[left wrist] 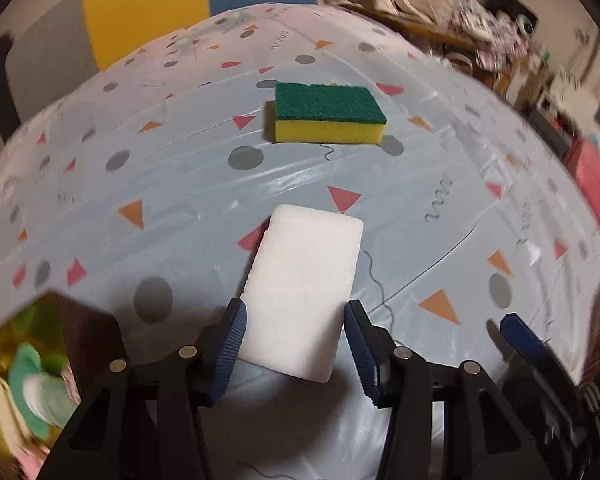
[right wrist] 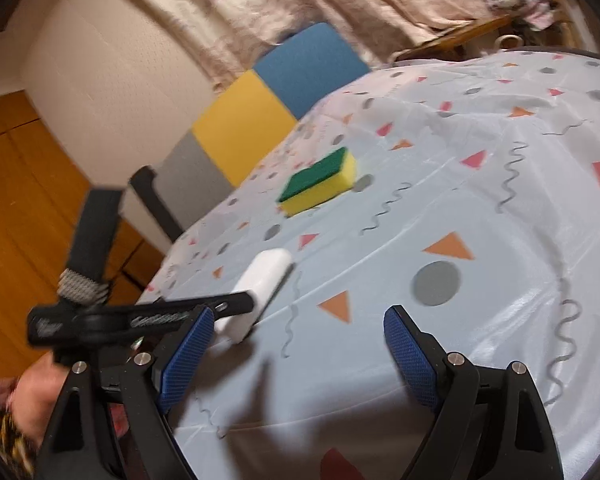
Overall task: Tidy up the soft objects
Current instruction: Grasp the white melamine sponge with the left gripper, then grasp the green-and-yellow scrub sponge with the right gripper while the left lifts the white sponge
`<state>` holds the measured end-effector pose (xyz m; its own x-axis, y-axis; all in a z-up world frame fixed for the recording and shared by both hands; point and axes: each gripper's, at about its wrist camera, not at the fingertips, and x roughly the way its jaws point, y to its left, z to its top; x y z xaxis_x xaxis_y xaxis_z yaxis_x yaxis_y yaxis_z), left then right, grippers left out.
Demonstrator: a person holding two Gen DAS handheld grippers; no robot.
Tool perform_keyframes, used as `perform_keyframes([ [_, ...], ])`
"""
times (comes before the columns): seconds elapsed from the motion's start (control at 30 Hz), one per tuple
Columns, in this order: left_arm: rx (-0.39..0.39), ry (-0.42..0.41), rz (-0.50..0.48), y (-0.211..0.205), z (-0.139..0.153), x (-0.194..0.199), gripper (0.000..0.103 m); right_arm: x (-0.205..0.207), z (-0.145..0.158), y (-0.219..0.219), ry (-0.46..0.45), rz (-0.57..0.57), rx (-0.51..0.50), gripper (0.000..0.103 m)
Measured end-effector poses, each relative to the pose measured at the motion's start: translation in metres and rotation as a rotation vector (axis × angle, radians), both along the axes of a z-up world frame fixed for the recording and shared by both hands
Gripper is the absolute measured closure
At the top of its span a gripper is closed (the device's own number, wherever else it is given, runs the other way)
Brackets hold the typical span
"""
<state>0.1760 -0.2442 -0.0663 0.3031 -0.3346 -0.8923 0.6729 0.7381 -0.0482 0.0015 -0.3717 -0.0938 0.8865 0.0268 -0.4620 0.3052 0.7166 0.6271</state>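
Note:
My left gripper (left wrist: 294, 346) is shut on a white foam sponge (left wrist: 304, 292) and holds it just above the patterned tablecloth (left wrist: 180, 184). The sponge also shows in the right wrist view (right wrist: 260, 284), pinched by the left gripper's black finger (right wrist: 204, 308). A yellow sponge with a green scouring top (left wrist: 328, 114) lies flat farther back on the table; it also shows in the right wrist view (right wrist: 320, 182). My right gripper (right wrist: 300, 350) is open and empty over the table's near part, to the right of the white sponge.
A gold-lined box (left wrist: 16, 376) with green and pink soft items sits at the lower left. A chair with grey, yellow and blue panels (right wrist: 260, 112) stands behind the table. Curtains and cluttered shelves (left wrist: 500, 32) are at the back right.

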Motion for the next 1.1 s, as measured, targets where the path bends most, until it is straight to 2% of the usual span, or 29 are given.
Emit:
perform_keyframes([
  [0.07, -0.057, 0.025, 0.044, 0.01, -0.001, 0.001, 0.052, -0.002, 0.002, -0.014, 0.019, -0.075, 0.049, 0.012],
  [0.17, -0.073, 0.018, 0.059, 0.011, -0.002, -0.001, 0.052, 0.01, 0.008, -0.036, 0.057, -0.105, 0.083, 0.009],
  [0.27, -0.043, -0.013, 0.044, 0.005, -0.002, -0.006, 0.051, 0.041, 0.02, -0.055, 0.125, -0.087, 0.035, 0.008],
  [0.3, -0.04, -0.021, 0.043, 0.004, -0.003, -0.008, 0.051, 0.057, 0.028, -0.061, 0.149, -0.071, -0.014, 0.007],
  [0.37, -0.043, -0.022, 0.045, 0.005, -0.004, -0.009, 0.051, 0.084, 0.038, -0.065, 0.192, -0.021, -0.119, 0.007],
  [0.43, -0.057, -0.013, 0.051, 0.007, -0.004, -0.008, 0.051, 0.121, 0.05, -0.065, 0.244, 0.066, -0.27, 0.006],
  [0.5, -0.071, -0.003, 0.058, 0.01, -0.005, -0.007, 0.051, 0.156, 0.055, -0.066, 0.294, 0.146, -0.366, 0.006],
  [0.6, -0.09, 0.017, 0.07, 0.013, -0.005, -0.006, 0.051, 0.204, 0.053, -0.07, 0.356, 0.255, -0.424, 0.006],
  [0.7, -0.123, 0.048, 0.09, 0.019, -0.004, -0.003, 0.051, 0.241, 0.053, -0.072, 0.373, 0.347, -0.458, 0.006],
  [0.8, -0.154, 0.074, 0.107, 0.024, -0.004, -0.001, 0.051, 0.269, 0.055, -0.071, 0.375, 0.396, -0.504, 0.0],
  [0.9, -0.176, 0.095, 0.118, 0.027, -0.004, 0.002, 0.051, 0.297, 0.043, -0.067, 0.471, 0.47, -0.566, 0.0],
  [1.0, -0.197, 0.114, 0.129, 0.03, -0.005, 0.005, 0.051, 0.305, 0.029, -0.065, 0.528, 0.542, -0.556, 0.0],
  [1.1, -0.203, 0.12, 0.138, 0.029, -0.006, 0.006, 0.051, 0.302, 0.016, -0.06, 0.581, 0.59, -0.616, 0.0],
])
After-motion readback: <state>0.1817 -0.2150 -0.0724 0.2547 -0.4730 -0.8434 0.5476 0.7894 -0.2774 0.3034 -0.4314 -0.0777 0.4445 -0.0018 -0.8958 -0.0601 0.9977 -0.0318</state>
